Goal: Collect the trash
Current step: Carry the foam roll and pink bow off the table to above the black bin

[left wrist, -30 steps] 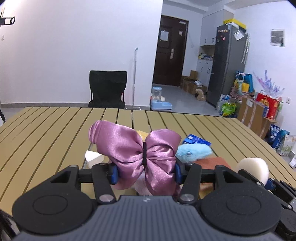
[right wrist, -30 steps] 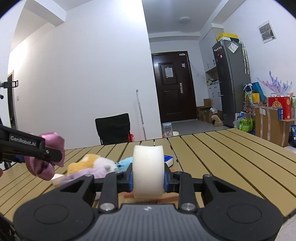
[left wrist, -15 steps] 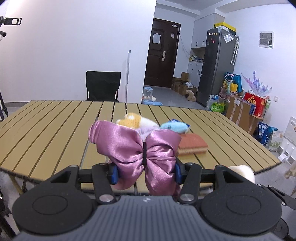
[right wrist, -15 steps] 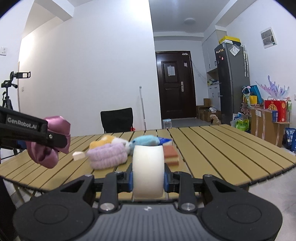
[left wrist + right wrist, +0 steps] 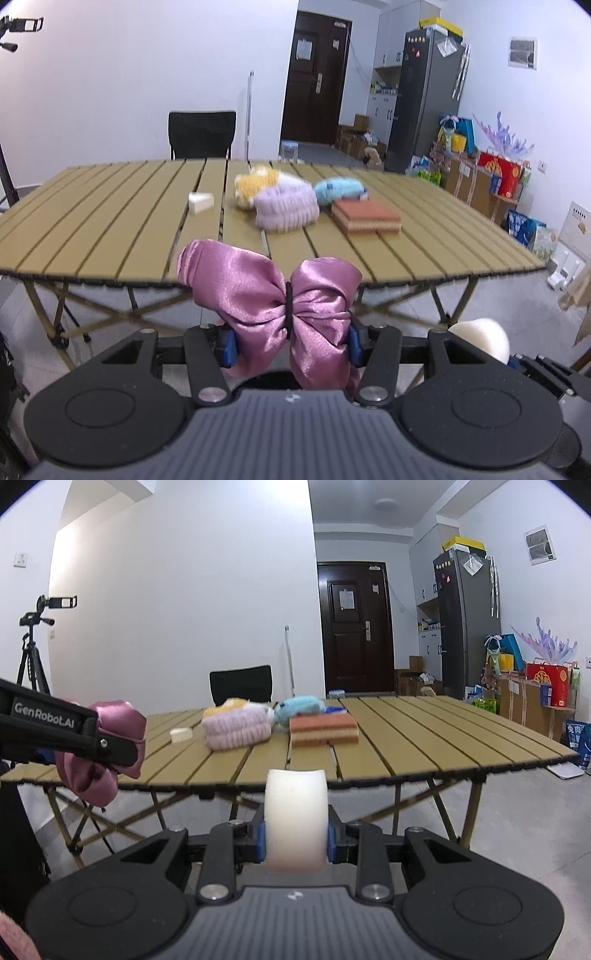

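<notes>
both grippers have pulled back from the slatted table (image 5: 110, 221) since the earlier frames, so its near edge and folding legs now show across the middle of each view, where a second ago the slats filled the foreground. the left gripper (image 5: 288, 332) sits at the bottom centre of its own view, its blue pads pinching a shiny purple satin bow (image 5: 269, 291) by the gathered middle, the two loops fanning up and outward in front of the table edge. the right gripper (image 5: 295, 834) at the bottom centre of its view is clamped on a pale white foam piece (image 5: 295, 812) that stands upright between the pads; the same piece shows as a rounded white lump at the lower right of the left view. the left gripper also enters the right view from the left edge, with the bow hanging from its tip. on the table top, in the middle of both views, lie a lilac fuzzy band (image 5: 286, 212), a yellow and white plush (image 5: 258, 181), a light blue plush (image 5: 338, 188), an orange-topped sponge block (image 5: 364, 218) and a small white wedge (image 5: 200, 202) set apart to the left. a black chair (image 5: 201, 134) stands behind the table against the white wall.
</notes>
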Tool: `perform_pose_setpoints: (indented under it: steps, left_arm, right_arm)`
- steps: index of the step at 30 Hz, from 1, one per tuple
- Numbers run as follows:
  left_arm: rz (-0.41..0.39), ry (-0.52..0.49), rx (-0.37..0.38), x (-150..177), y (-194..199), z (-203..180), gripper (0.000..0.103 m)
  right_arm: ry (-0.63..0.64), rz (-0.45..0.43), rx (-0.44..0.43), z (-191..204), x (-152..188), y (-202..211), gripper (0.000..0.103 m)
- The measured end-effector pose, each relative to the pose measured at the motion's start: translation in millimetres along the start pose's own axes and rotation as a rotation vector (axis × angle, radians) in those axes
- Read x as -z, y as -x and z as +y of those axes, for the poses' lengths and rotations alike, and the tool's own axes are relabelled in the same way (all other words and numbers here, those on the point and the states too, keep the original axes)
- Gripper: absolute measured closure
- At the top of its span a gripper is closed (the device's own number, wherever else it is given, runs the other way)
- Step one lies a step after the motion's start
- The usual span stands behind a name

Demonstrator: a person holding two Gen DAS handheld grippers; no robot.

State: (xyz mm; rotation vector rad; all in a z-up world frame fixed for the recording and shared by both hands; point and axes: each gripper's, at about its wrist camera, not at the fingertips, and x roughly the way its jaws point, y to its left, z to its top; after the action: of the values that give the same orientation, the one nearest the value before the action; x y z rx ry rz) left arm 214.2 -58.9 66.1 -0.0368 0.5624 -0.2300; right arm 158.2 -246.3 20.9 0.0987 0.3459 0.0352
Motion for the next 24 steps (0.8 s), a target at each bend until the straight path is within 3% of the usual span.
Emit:
perform_pose_setpoints:
  steps: [13,24]
  left_arm:
    - [0.223,0.022,-0.037,87,0,2,0.051]
    - [0.315,0.037,-0.075,137,12,13,0.051]
  right_arm:
    - [0.053,0.119,0.015,-6,53,42,0.075]
    - [0.044,0.301,-0.038,-6,112,45,0.075]
